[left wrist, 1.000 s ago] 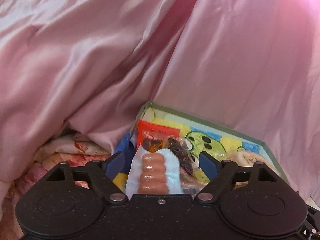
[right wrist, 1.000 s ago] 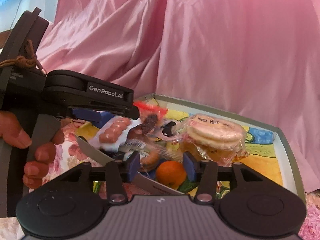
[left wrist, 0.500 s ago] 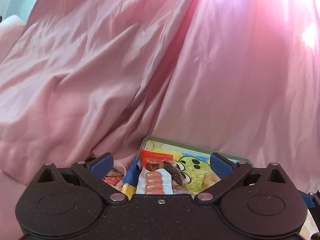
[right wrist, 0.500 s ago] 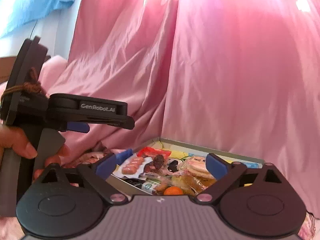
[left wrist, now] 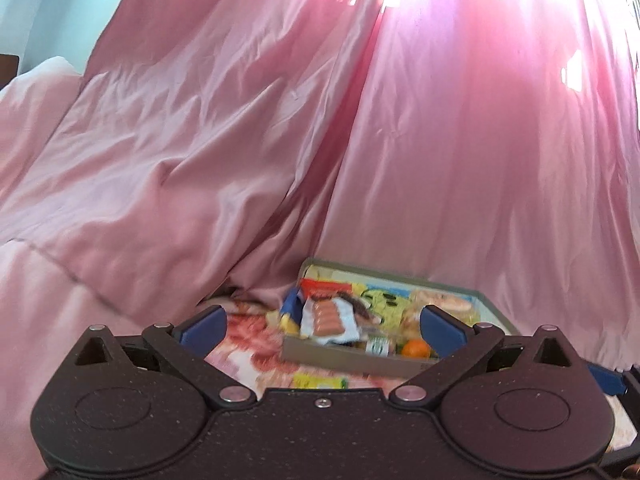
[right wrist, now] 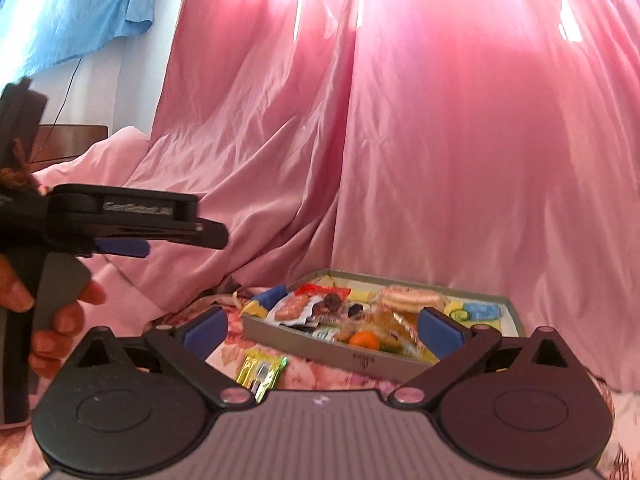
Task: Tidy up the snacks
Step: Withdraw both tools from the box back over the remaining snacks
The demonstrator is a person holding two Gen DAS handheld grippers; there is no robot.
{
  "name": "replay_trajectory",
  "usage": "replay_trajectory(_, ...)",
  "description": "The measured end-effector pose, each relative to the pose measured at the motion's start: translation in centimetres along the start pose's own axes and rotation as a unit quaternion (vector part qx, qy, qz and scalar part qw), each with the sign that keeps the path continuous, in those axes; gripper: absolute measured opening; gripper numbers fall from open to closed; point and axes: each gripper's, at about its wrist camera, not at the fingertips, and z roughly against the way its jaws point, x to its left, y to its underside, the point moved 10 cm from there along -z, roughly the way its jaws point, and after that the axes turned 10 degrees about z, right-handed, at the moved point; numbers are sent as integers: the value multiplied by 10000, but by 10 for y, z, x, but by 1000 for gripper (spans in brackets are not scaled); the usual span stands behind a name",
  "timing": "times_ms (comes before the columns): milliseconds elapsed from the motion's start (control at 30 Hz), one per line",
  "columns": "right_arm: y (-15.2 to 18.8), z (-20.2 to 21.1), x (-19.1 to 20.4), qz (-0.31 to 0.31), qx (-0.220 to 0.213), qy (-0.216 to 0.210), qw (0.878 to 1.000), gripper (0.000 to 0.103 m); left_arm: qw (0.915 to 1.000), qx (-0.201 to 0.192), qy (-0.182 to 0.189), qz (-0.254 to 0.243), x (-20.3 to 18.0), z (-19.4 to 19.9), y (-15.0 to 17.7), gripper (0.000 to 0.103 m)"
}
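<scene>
A grey box [left wrist: 344, 358] [right wrist: 360, 356] full of snacks sits on a floral bedsheet. In it lie a sausage pack [left wrist: 328, 316] [right wrist: 294, 306], a red packet [left wrist: 324, 287], round crackers [right wrist: 412, 296] and an orange [left wrist: 416, 348] [right wrist: 365, 340]. A yellow-green packet [right wrist: 262, 372] [left wrist: 320, 381] lies on the sheet in front of the box. My left gripper [left wrist: 322, 326] is open and empty, held back from the box; it also shows at the left of the right wrist view [right wrist: 132, 236]. My right gripper [right wrist: 322, 326] is open and empty, also back from the box.
A pink satin curtain [left wrist: 400, 140] [right wrist: 400, 120] hangs behind the box and drapes over the bed at left. A blue cloth [right wrist: 76, 4] hangs at the upper left. The floral sheet [left wrist: 248, 344] lies in front of the box.
Both grippers have opened wide and pulled back and up from the box. The sausage pack, between the left fingers a second ago, now lies in the box.
</scene>
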Motion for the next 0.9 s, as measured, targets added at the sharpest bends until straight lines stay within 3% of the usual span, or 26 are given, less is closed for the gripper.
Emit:
replay_trajectory(400,39,34,28,226,272,-108,9993,103,9991,349,-227,-93,39,41,69,102)
replay_trajectory(733,84,41,44,200,880,-233,9956,103,9957,782,-412,274,75,45,112,102)
replay_trajectory(900,103,41,51,222,1143,-280,9928,103,9941,951,-465,231,81,41,123,102)
